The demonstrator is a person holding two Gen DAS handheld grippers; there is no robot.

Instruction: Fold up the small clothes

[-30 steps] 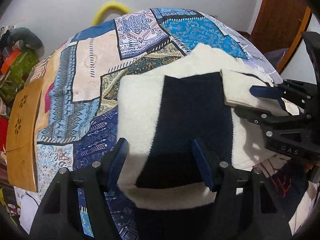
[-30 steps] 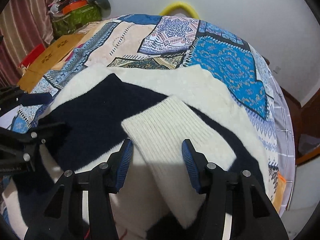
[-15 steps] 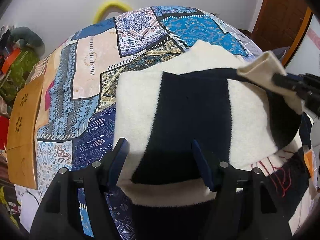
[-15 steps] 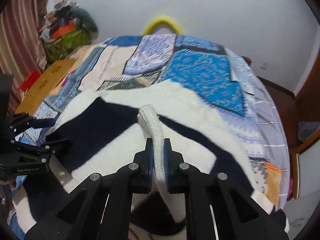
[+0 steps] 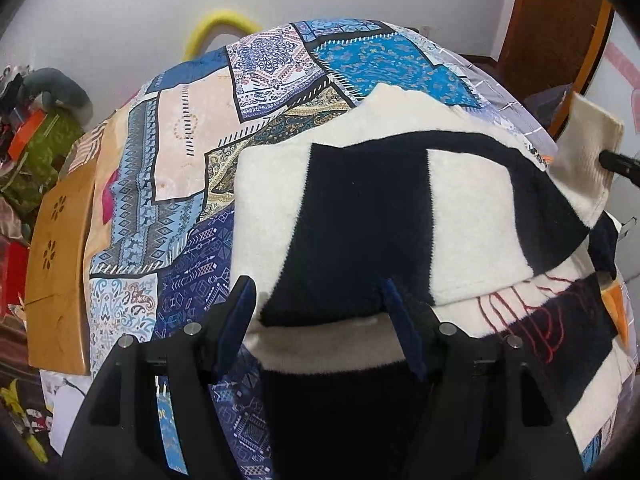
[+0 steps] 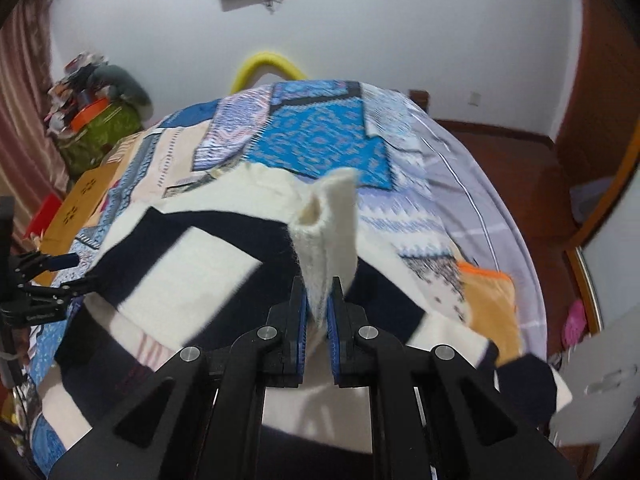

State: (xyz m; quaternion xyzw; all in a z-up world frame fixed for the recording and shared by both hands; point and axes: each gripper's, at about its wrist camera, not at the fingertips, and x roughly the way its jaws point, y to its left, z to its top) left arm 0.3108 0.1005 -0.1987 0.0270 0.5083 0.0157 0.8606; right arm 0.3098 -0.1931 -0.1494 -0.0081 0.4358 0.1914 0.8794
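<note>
A cream and navy knit sweater (image 5: 360, 216) lies on the patchwork bedspread (image 5: 192, 128); it also shows in the right wrist view (image 6: 192, 264). My right gripper (image 6: 317, 312) is shut on the sweater's cream ribbed sleeve cuff (image 6: 326, 232) and holds it lifted above the garment. That cuff (image 5: 588, 152) shows at the right edge of the left wrist view, pinched by the right gripper's tip. My left gripper (image 5: 320, 324) is open, its fingers straddling the sweater's near folded edge; it also shows at the left of the right wrist view (image 6: 56, 276).
A wooden board (image 5: 56, 272) lies at the bed's left edge. A yellow hoop (image 6: 266, 64) stands behind the bed by the white wall. Clutter and a green bag (image 6: 100, 124) sit at the far left. A wooden door frame (image 6: 600, 216) is at right.
My right gripper closed on the sleeve cuff, then lifted it up and to the right, unfolding the sleeve off the sweater. My left gripper stayed open in place.
</note>
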